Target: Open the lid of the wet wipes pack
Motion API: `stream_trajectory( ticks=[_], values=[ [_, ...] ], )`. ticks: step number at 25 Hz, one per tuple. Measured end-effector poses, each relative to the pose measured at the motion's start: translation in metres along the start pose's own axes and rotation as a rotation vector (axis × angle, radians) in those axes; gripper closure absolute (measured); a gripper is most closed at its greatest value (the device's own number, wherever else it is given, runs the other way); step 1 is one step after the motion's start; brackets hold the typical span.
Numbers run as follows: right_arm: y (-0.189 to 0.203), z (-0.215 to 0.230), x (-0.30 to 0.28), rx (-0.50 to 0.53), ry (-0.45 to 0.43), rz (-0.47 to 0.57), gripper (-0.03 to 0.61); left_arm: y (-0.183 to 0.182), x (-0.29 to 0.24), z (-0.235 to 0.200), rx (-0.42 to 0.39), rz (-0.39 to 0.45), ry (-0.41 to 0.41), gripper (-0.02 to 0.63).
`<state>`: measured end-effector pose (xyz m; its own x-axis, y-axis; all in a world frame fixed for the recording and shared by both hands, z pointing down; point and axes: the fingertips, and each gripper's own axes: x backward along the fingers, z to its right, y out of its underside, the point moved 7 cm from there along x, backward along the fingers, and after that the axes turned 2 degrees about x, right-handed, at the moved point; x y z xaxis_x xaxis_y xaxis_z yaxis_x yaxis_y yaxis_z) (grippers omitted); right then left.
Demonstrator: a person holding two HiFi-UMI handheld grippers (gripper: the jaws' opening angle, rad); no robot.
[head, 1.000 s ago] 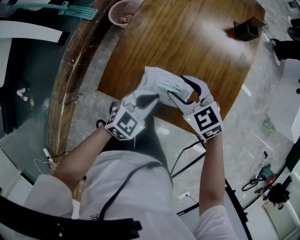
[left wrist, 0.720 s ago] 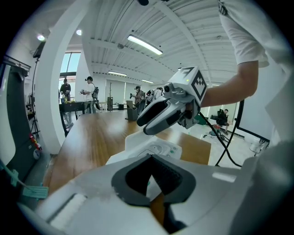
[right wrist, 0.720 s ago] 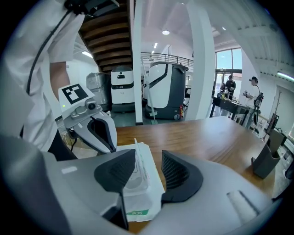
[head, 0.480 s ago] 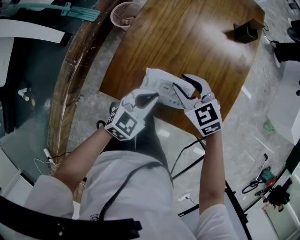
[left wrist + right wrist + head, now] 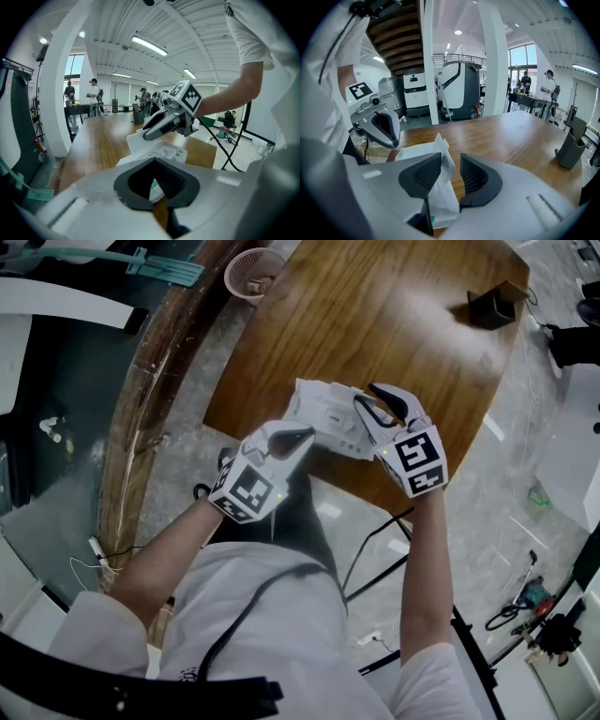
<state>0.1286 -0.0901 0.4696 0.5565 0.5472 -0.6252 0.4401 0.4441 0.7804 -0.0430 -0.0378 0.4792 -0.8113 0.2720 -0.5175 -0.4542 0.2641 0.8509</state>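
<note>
We logged wipes pack (image 5: 319,418) at near edge of wooden table (image 5: 375,315). Left gripper (image 5: 302,437) was clamped shut on pack's near-left end. Right gripper (image 5: 373,399) was half open and its jaws had just been closing. Pack's crimped right end stood between pads, not yet pinched. Lid (image 5: 167,152) lay flat on top.

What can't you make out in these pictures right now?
Right end of the pack: head view, the right claw covers it; its jaws have just been closing, the pack's end between them.
Print on the pack: too small in every view.
Underside of the pack: turned away in every view.
Contents of the basket: head view, too small.
</note>
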Motion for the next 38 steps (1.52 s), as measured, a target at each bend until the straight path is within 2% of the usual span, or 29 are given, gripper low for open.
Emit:
stream_trajectory(
  ticks=[9,12,17,20,31,38],
  values=[
    [0.012,0.01,-0.009,-0.073,0.002,0.002,0.453,0.0,0.005,0.001,-0.001,-0.002,-0.004,0.609],
    [0.017,0.014,-0.012,-0.153,-0.015,0.008,0.448,-0.001,0.008,0.003,-0.001,-0.003,-0.004,0.609],
    [0.027,0.025,-0.018,-0.346,-0.09,0.015,0.442,-0.003,0.013,0.006,-0.007,-0.003,-0.005,0.609],
    [0.031,0.03,-0.022,-0.409,-0.117,0.007,0.432,-0.005,0.016,0.008,-0.011,0.001,-0.007,0.609],
    [0.023,0.021,0.007,-0.382,-0.021,0.015,0.413,-0.023,0.033,0.008,-0.022,0.038,-0.021,0.609],
    [0.008,0.004,0.031,-0.384,0.018,0.055,0.413,-0.055,0.046,0.008,-0.093,0.083,-0.02,0.609]
  ],
)
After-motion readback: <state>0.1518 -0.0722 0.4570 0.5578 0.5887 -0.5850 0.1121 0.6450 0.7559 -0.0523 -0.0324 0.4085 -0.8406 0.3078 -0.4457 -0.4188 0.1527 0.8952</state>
